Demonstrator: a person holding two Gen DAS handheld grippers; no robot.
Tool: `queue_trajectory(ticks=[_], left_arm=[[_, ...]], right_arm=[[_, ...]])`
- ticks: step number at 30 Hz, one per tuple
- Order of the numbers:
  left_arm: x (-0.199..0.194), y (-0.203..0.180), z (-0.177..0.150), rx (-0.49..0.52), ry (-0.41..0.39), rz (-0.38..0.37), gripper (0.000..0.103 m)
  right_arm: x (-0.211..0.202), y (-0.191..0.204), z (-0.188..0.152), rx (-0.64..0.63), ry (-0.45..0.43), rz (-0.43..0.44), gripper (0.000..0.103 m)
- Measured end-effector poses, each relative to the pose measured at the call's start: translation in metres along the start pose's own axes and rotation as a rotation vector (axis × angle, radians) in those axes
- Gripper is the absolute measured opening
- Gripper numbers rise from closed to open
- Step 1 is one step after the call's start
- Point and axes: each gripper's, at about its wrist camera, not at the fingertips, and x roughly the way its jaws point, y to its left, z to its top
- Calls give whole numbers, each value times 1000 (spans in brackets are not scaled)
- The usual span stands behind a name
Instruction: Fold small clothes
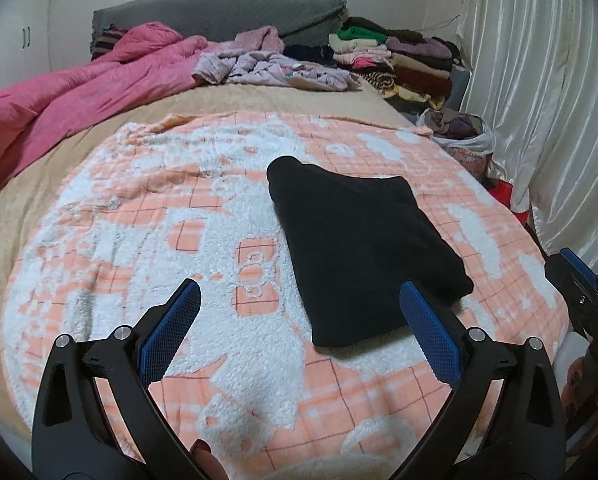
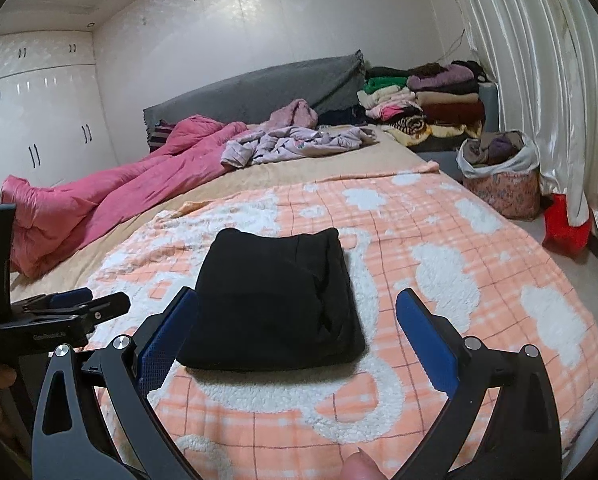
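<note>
My left gripper (image 1: 299, 300) and right gripper (image 2: 297, 308) gaped empty over the folded black fleece garment (image 2: 275, 300) at frame centre (no readable labels).

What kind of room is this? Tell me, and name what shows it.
Most likely a home bedroom. A bed with a grey headboard carries a pink duvet, a built-in white wardrobe fills one wall, and folded clothes are stacked by the curtain.

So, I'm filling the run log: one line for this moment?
black garment folded on blanket | left gripper open, empty | right gripper open, empty
</note>
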Motion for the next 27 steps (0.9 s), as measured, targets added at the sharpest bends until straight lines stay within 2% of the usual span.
queue_trajectory(ticks=[7,15,27], left_arm=[[-19,-1,-14,13,-24,-2,93],[-32,3,-34,18,-38,5,93],[-27,14,-70,10,11,14,93]], right_arm=[[-13,4,-10,-14,-11,-12,99],[-16,12,-29,-62,14,-28,99],[-14,14,-65,-68,74,-58,99]])
